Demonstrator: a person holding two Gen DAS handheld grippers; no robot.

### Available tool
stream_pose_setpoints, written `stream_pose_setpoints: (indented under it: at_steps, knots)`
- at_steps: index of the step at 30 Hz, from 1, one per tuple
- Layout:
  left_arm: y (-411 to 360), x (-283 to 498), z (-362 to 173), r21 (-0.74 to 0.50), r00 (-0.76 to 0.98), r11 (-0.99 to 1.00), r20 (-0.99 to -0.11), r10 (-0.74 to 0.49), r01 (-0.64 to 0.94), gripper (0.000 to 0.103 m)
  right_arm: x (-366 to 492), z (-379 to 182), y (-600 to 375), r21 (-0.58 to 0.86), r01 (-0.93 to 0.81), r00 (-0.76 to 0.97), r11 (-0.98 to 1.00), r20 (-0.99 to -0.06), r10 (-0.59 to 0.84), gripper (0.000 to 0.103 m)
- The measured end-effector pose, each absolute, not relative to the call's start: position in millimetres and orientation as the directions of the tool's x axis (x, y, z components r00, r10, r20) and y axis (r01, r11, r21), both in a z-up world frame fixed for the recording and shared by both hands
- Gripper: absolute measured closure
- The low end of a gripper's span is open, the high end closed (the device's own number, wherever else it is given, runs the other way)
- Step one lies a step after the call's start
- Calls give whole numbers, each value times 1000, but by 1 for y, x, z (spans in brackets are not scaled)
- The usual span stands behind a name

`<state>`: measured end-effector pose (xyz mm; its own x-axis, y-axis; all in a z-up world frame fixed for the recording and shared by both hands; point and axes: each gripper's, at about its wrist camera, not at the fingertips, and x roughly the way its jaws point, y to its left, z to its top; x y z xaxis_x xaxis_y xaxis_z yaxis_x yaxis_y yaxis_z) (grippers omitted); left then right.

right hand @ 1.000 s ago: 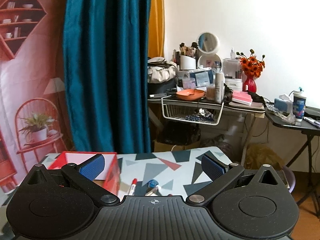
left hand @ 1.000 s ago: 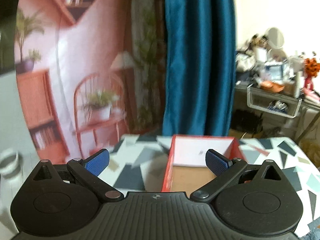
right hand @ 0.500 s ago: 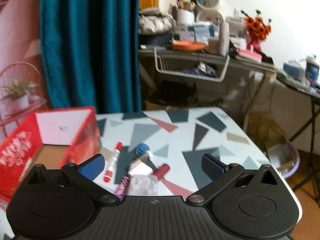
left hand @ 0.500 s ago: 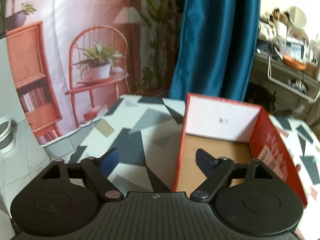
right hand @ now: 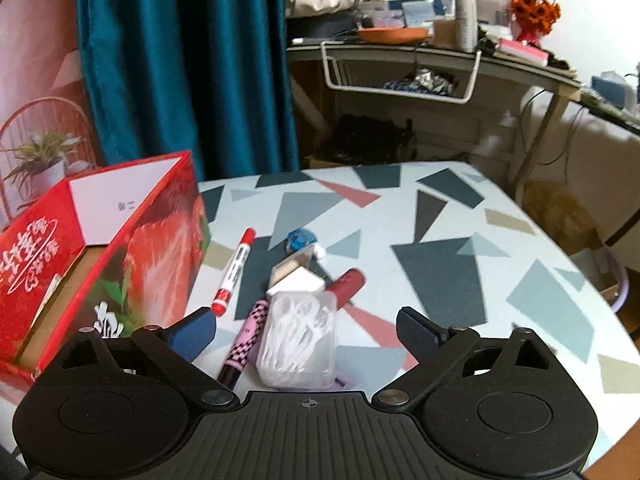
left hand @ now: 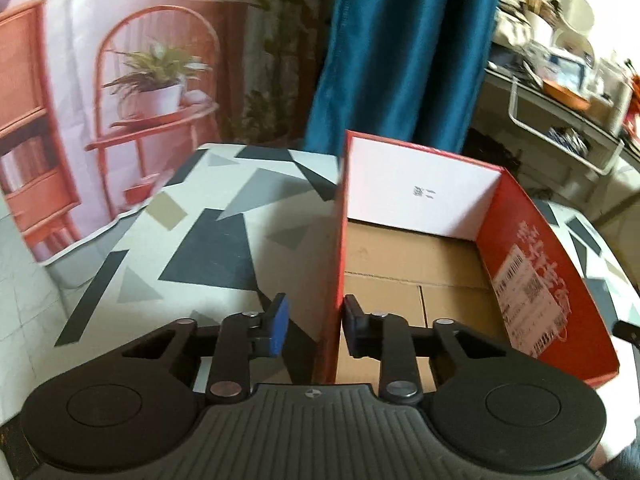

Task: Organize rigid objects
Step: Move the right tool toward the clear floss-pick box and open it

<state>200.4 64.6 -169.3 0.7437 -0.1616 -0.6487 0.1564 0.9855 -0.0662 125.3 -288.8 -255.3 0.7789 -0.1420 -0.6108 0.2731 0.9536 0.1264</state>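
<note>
A red cardboard box (left hand: 532,276) with a bare brown floor stands open on the patterned table (left hand: 192,240). My left gripper (left hand: 314,322) straddles the box's left wall, jaws narrowed around it with a small gap on the left side. In the right wrist view the box (right hand: 132,248) is at left. Beside it lie a red marker (right hand: 234,272), a pink patterned pen (right hand: 246,338), a clear case of white floss picks (right hand: 298,338), a white block (right hand: 298,280), a red tube (right hand: 346,282) and a blue round item (right hand: 300,238). My right gripper (right hand: 306,326) is open above the case.
A teal curtain (right hand: 184,60) hangs behind the table. A cluttered desk with a white wire basket (right hand: 404,76) stands at the back right. A printed backdrop with a chair and plant (left hand: 156,80) is at the left. The table's right edge (right hand: 600,280) drops off to the floor.
Both grippers tilted down and lowered toward the table. The left jaws narrowed from wide open around the box's left wall. The right gripper came over the loose items, still open.
</note>
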Motion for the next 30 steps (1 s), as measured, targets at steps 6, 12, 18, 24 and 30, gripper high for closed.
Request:
stream_pose_setpoints:
  at_steps: [6, 12, 18, 24, 30]
  knots:
    - [63, 209, -173, -30, 679, 968, -708, -196, 248, 79, 129, -260, -290, 146, 269, 773, 952, -622, -123, 20]
    - [66, 215, -182, -49, 629, 955, -742, -232, 294, 84, 130, -262, -292, 137, 253, 774, 958, -622, -116, 22]
    - [66, 216, -184, -69, 626, 955, -741, -243, 289, 92, 131, -264, -299, 134, 260, 769, 956, -628, -121, 28]
    - [67, 217, -184, -73, 619, 952, -745, -251, 298, 92, 140, -272, -303, 122, 244, 754, 962, -648, -109, 30]
    - [63, 217, -183, -44, 618, 947, -747, -243, 318, 92, 151, -284, -300, 104, 262, 742, 960, -658, -131, 30]
